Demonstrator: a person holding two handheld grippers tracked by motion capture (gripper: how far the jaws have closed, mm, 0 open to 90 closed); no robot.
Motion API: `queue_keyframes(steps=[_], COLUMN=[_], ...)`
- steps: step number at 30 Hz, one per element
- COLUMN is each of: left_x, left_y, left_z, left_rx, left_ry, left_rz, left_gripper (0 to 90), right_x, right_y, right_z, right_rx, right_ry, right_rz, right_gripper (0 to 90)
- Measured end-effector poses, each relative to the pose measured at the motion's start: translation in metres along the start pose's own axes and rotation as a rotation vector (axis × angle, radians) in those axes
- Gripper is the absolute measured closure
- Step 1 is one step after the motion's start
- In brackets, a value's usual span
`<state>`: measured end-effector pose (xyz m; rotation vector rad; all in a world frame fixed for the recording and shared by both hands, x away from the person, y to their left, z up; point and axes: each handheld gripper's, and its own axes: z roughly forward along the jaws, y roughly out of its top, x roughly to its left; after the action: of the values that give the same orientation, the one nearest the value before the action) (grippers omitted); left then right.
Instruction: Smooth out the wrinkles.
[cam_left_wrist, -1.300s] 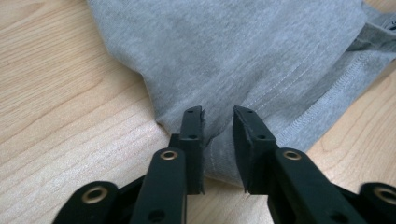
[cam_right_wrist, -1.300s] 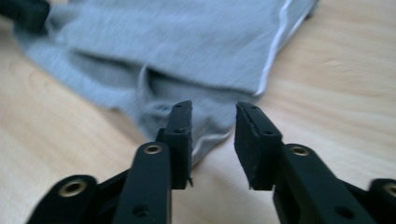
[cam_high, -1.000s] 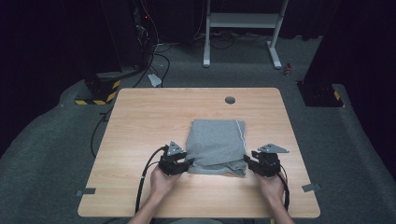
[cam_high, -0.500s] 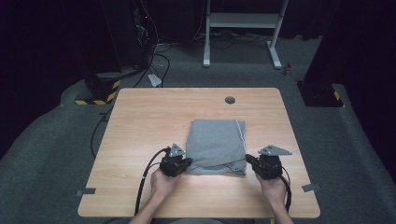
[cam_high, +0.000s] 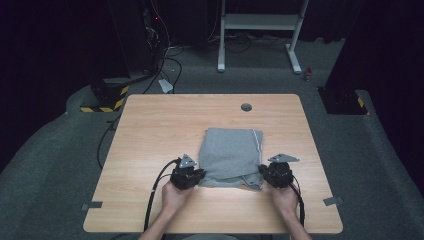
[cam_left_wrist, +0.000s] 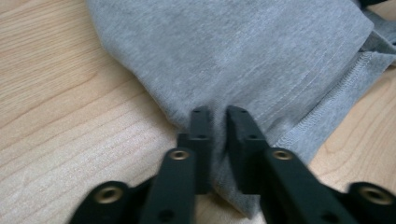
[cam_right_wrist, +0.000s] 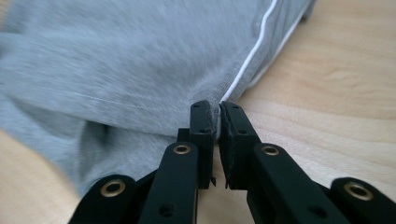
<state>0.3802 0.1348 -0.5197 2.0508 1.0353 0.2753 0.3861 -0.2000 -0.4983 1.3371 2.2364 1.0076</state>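
High view: we see a folded grey cloth (cam_high: 231, 156) lying on the wooden table (cam_high: 150, 130). Our left gripper (cam_high: 192, 176) pinches its near left corner, and our right gripper (cam_high: 270, 174) pinches its near right corner.

Your wooden table (cam_high: 165, 130) is lit evenly from above while the room around it falls into near darkness; the high view is soft and a little grainy. In your left gripper view the grey cloth (cam_left_wrist: 243, 56) is crisp at mid-distance, while the nearest jaw parts blur. In your right gripper view the cloth smears at the left edge and looks motion-blurred.
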Motion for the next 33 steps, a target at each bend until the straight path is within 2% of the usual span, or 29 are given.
queue_keyframes(steps=[1, 2, 4, 6, 7, 9, 13, 15, 16, 17, 18, 19, 20, 21, 22, 23, 24, 25, 26, 27, 28, 29, 30, 31, 32, 33], left_x=[0.000, 0.000, 0.001, 0.003, 0.003, 0.004, 0.004, 0.004, 0.004, 0.005, 0.008, 0.008, 0.010, 0.010, 0.011, 0.011, 0.012, 0.012, 0.013, 0.016, 0.016, 0.017, 0.020, 0.022, 0.024, 0.026], left_y=[0.000, 0.000, -0.001, -0.005, -0.005, -0.008, -0.011, -0.011, -0.011, -0.009, -0.004, -0.004, 0.004, 0.004, 0.016, 0.016, 0.026, 0.026, 0.030, 0.035, 0.035, 0.036, 0.038, 0.038, 0.037, 0.037], left_z=[0.000, -0.001, -0.001, -0.003, -0.003, -0.006, -0.013, -0.017, -0.019, -0.021, -0.024, -0.024, -0.024, -0.024, -0.019, -0.019, -0.011, -0.011, -0.006, 0.003, 0.003, 0.007, 0.011, 0.015, 0.018, 0.021], left_rx=[0.000, 0.002, -0.001, -0.016, -0.016, -0.022, -0.018, -0.021, -0.027, -0.031, -0.042, -0.042, -0.051, -0.051, -0.025, -0.025, -0.022, -0.022, -0.014, -0.005, -0.005, 0.011, 0.030, 0.045, 0.060, 0.075], left_ry=[0.000, 0.005, 0.005, 0.001, 0.001, 0.010, 0.002, -0.003, -0.009, -0.009, -0.014, -0.014, -0.009, -0.009, -0.025, -0.025, -0.004, -0.004, -0.004, 0.001, 0.001, 0.005, 0.006, -0.001, -0.011, -0.022], left_rz=[0.000, -0.001, -0.003, -0.027, -0.027, -0.025, -0.027, -0.026, -0.023, -0.014, -0.033, -0.033, -0.047, -0.047, -0.055, -0.055, -0.062, -0.062, -0.084, -0.108, -0.108, -0.122, -0.123, -0.131, -0.144, -0.152], left_gripper=[84.0, 84.4, 84.5, 84.4, 84.4, 84.4, 83.8, 81.3, 81.3, 77.0, 65.7, 61.4, 58.0, 55.8, 54.0, 53.9, 53.4, 52.5, 52.5, 51.3, 51.3, 52.0, 54.5, 54.5, 59.1, 74.2], right_x=[0.000, 0.002, 0.001, -0.002, -0.002, -0.003, -0.001, 0.007, 0.007, 0.009, 0.007, 0.007, 0.002, 0.002, 0.004, 0.004, 0.005, 0.005, 0.005, 0.001, 0.001, -0.002, -0.003, -0.003, -0.003, -0.003], right_y=[0.000, 0.001, 0.000, -0.004, -0.004, -0.011, -0.013, -0.018, -0.018, -0.018, -0.015, -0.015, -0.007, -0.007, 0.002, 0.002, 0.009, 0.009, 0.013, 0.018, 0.018, 0.021, 0.020, 0.020, 0.020, 0.018], right_z=[0.000, -0.012, -0.017, -0.016, -0.016, -0.012, -0.020, -0.012, -0.012, -0.009, -0.009, -0.009, -0.015, -0.015, -0.016, -0.016, -0.008, -0.008, -0.003, 0.006, 0.006, 0.013, 0.016, 0.016, 0.019, 0.022], right_rx=[0.000, -0.032, -0.042, -0.020, -0.020, 0.015, 0.004, 0.064, 0.064, 0.081, 0.060, 0.060, 0.002, 0.002, -0.019, -0.019, -0.009, -0.009, -0.002, 0.001, 0.001, 0.022, 0.036, 0.036, 0.050, 0.071], right_ry=[0.000, -0.002, -0.002, -0.014, -0.014, -0.015, -0.015, -0.016, -0.016, -0.011, -0.016, -0.016, -0.005, -0.005, -0.009, -0.009, -0.012, -0.012, -0.013, -0.012, -0.012, -0.013, -0.008, -0.008, -0.005, 0.001], right_rz=[0.000, -0.009, -0.010, 0.008, 0.008, 0.015, 0.015, -0.042, -0.042, -0.050, -0.033, -0.033, 0.014, 0.014, 0.002, 0.002, -0.018, -0.018, -0.018, 0.008, 0.008, 0.017, 0.021, 0.021, 0.013, 0.001], right_gripper=[84.0, 83.9, 83.8, 83.9, 83.9, 83.9, 83.7, 76.7, 76.7, 67.8, 58.7, 58.7, 57.2, 57.2, 58.1, 58.1, 59.5, 59.5, 60.2, 61.9, 61.9, 67.0, 71.5, 71.5, 75.4, 81.3])
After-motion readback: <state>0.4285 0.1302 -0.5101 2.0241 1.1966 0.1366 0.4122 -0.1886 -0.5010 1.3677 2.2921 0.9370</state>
